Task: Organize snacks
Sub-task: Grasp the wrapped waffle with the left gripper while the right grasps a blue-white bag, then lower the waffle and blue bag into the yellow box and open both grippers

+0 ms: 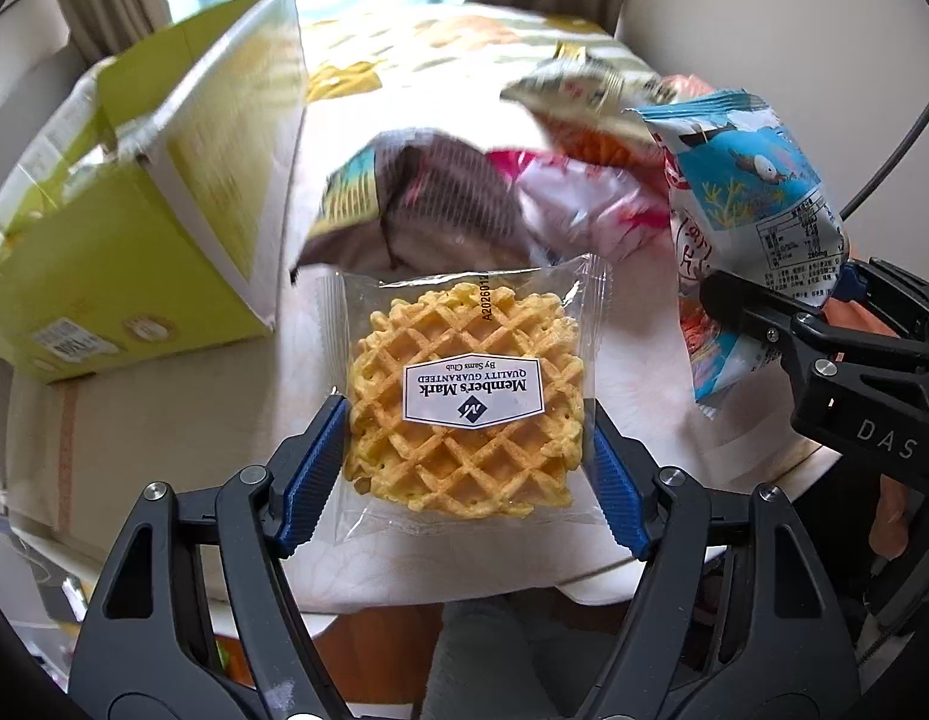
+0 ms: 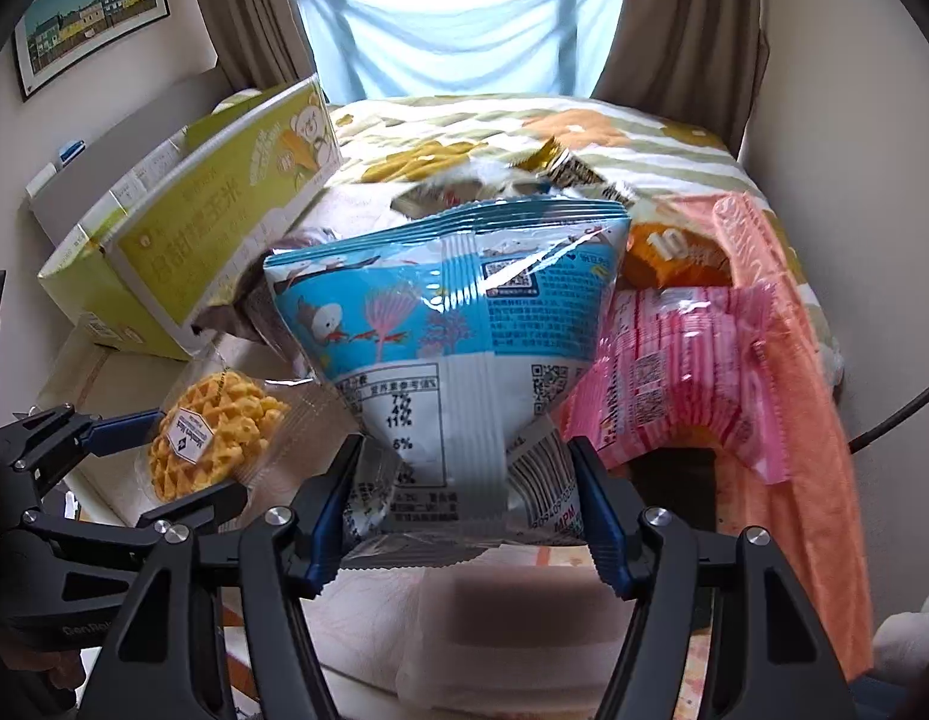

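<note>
My left gripper (image 1: 467, 468) is shut on a clear-wrapped waffle packet (image 1: 464, 396) with a white Member's Mark label, held above the table's front edge. It also shows in the right wrist view (image 2: 206, 438), at lower left. My right gripper (image 2: 467, 507) is shut on the lower end of a blue and silver snack bag (image 2: 446, 324), which stands upright. That bag shows at the right of the left wrist view (image 1: 746, 204). An open yellow-green cardboard box (image 1: 134, 228) lies on the table at left, also seen in the right wrist view (image 2: 188, 228).
A pile of snack bags lies mid-table: a dark brown bag (image 1: 416, 192), a pink packet (image 2: 680, 372), an orange bag (image 2: 674, 258). An orange cloth (image 2: 812, 420) hangs over the right side. The table (image 1: 440, 36) has a patterned cover; a window and curtains stand behind.
</note>
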Demonstrator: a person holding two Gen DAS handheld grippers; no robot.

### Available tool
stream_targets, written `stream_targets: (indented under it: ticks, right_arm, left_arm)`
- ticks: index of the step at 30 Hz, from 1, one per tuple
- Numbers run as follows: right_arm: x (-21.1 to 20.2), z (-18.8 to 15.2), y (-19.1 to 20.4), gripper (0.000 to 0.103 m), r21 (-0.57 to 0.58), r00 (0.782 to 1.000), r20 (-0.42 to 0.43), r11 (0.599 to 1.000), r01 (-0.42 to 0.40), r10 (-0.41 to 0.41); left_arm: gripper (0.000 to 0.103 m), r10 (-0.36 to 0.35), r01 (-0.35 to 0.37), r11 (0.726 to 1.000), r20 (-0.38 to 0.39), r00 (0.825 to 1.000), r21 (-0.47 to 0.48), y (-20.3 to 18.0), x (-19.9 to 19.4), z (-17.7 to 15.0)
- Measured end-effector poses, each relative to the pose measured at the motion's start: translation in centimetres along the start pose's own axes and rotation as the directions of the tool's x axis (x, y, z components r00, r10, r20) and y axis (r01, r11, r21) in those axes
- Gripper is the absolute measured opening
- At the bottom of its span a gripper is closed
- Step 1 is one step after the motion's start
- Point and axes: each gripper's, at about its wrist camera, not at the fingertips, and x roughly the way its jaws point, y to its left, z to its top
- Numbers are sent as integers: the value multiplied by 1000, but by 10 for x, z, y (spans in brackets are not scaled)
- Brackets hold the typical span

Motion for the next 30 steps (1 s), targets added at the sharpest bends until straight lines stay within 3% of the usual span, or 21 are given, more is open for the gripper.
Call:
stream_targets:
  ticks: [11,15,22,30]
  right_arm:
    - [-70,28,5,62,-24,997,82,1000,5,-3]
    - [-86,45,13,62,-33,995,101,999,-7,11]
    - [-86,94,42,62,-66,990,134,997,-33,41]
    - [-54,159,111,62,-55,985,139,994,-95,102]
  left_arm:
    - [72,5,-3,1000,135,991,-18,-1,-74,32]
    - [72,-15,30,997,188,982,-76,16,-101,45]
    - [72,50,-16,990,243,969,-141,75,-128,80]
    - [72,98,-50,980,253,963,-192,175,-132,134]
